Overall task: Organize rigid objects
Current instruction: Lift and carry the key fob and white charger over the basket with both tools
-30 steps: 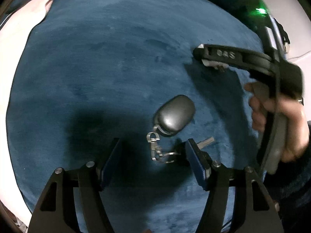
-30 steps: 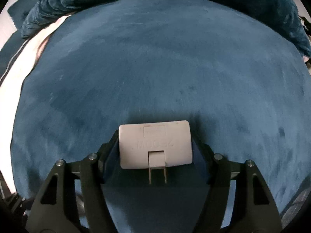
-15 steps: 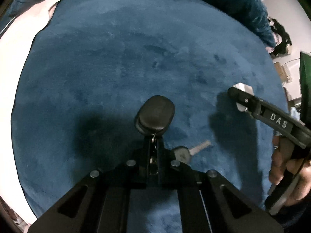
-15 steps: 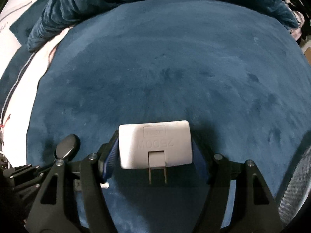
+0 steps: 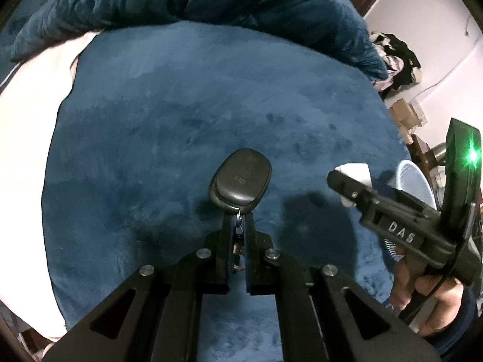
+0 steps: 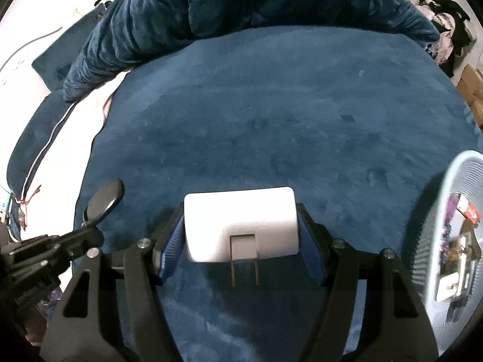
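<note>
**Blue blanket: both grippers loaded, held above the bed**

Black left gripper (image 5: 238, 226): fingers pressed together on the key ring (image 5: 238, 221) of a dark oval fob (image 5: 240, 184). The fob sticks out just beyond the fingertips, clear of the blanket (image 5: 181, 114); a small tag hangs between the fingers nearer the camera.

Right gripper (image 6: 241, 235): blue-padded fingers (image 6: 170, 241) pinch a white plug adapter (image 6: 241, 223) by its two short sides, its two prongs pointing back at the camera. A hand (image 5: 422, 295) grips this tool's handle, seen in the left view.

Right of the adapter, at the blanket's edge, stands a pale blue slatted basket (image 6: 459, 169) holding several small items, too blurred to identify.

Beyond lies open blanket, then a rumpled blue duvet (image 6: 241, 0) at the far edge.
</note>
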Tool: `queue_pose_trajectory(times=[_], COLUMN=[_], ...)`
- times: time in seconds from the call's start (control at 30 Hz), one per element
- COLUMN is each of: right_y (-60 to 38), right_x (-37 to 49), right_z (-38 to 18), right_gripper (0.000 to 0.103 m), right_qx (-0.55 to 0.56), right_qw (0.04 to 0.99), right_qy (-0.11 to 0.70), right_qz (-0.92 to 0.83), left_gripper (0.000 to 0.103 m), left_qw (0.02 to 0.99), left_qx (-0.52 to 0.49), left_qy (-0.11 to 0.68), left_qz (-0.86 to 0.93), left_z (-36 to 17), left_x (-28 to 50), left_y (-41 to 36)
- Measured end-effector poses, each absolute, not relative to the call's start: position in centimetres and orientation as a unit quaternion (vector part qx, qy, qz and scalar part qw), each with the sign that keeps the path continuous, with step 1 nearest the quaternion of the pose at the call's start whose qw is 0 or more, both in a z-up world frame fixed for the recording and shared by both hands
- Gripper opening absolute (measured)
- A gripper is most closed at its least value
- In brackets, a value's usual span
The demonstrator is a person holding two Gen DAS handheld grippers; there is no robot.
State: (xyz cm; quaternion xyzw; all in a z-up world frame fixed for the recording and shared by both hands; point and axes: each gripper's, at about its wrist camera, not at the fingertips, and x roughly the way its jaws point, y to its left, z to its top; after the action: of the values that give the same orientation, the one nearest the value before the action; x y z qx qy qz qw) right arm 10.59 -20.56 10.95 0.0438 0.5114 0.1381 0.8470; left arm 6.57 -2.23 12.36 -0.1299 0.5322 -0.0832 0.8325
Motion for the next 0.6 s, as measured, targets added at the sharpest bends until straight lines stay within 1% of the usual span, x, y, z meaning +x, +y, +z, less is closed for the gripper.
queue_pose_trajectory(times=[0.2,0.6], right_y=[-21.7,-25.7], right_x=[8.4,4.1], right_z=[13.0,15.5], right_gripper=[0.068,0.068], right_qx=[0.053,0.074], right_qw=[0.858,0.871], right_qy=[0.493,0.475], right_qz=[0.135,0.104], left_gripper=[0.004,0.003], left_qw=[0.845,0.846], left_qx=[-0.114,-0.08], left_qy=[0.515,0.515], left_qz=[-0.095,-0.108], left_z=[16.3,18.1], left_x=[4.8,3.1], left_y=[-3.6,-7.4])
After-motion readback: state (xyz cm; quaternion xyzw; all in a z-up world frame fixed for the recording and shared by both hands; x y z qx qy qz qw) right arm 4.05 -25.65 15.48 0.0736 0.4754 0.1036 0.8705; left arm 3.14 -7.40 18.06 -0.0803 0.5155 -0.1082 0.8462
